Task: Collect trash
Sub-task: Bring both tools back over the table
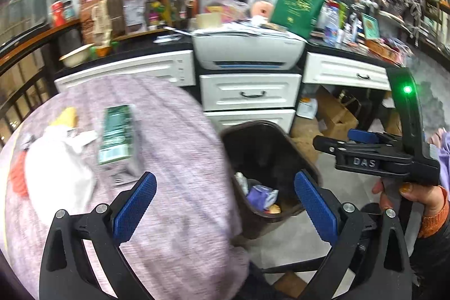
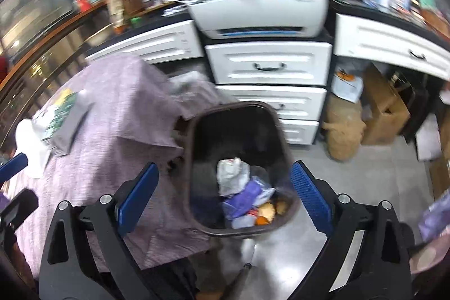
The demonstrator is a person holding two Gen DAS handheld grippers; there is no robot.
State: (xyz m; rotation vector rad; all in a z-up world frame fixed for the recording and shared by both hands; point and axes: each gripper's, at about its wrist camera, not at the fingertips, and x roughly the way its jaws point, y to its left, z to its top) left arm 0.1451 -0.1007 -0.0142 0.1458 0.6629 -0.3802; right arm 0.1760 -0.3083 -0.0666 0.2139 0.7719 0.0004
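Both claws spread wide, right claw [image 2: 225, 187] above trash bin [image 2: 197, 137]

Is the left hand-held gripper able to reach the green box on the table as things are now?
Probably yes. The left hand-held gripper is open and empty, and the green box lies on top of the purple tablecloth ahead to its left, with nothing between them. White crumpled trash sits beside it.

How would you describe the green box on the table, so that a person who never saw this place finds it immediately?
Start at the round table under the mauve cloth, left of the brown trash bin. The green box lies flat on the cloth, beside a crumpled white wrapper. It is the only rectangular, dark green printed carton there; the things beside it are soft and pale.
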